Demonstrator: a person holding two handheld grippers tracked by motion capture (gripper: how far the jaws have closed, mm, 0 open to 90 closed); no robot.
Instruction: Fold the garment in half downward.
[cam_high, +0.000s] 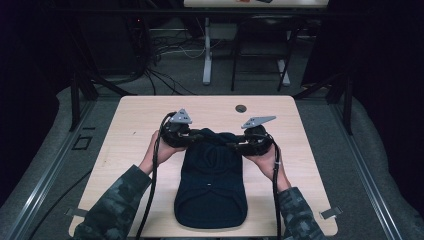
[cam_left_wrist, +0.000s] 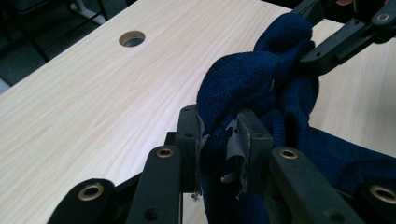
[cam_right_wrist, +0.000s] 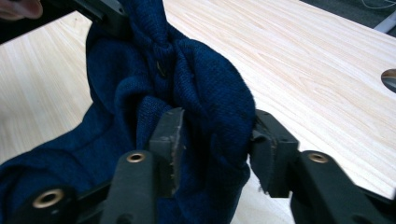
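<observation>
- Nearest the camera in the high view, two forearms in camouflage-patterned sleeves (cam_high: 117, 200) came in from the bottom edge, one on each side.
- Each of the two hands held one gripper, so there were two grippers, each trailing one black cable and each topped by one grey three-cornered plate.
- One dark blue knitted garment (cam_high: 211, 185) lay on the table (cam_high: 135, 120); its wide rounded end rested near the person's edge, and its narrow far end was bunched up between the two grippers.
- The left gripper (cam_high: 192, 134) held the left side of that bunched end; in the left gripper view its jaws were clamped tight on a fold of the garment (cam_left_wrist: 254, 88), with frayed grey padding (cam_left_wrist: 232, 144) showing between them.
- The right gripper (cam_high: 235, 146) stood just beside it on the right; in the right gripper view a thick roll of the garment (cam_right_wrist: 205, 93) sat between its jaws, the left pad against the cloth and the right pad at its edge, so it held the cloth in a wider grip.
- The two grippers faced each other, close together, with the cloth between them.
- Farther off, one round hole (cam_high: 241, 108) lay in the tabletop near the far edge.
- Beyond the table, cables (cam_high: 165, 47) lay on the grey floor beside the legs of another table (cam_high: 207, 50).
</observation>
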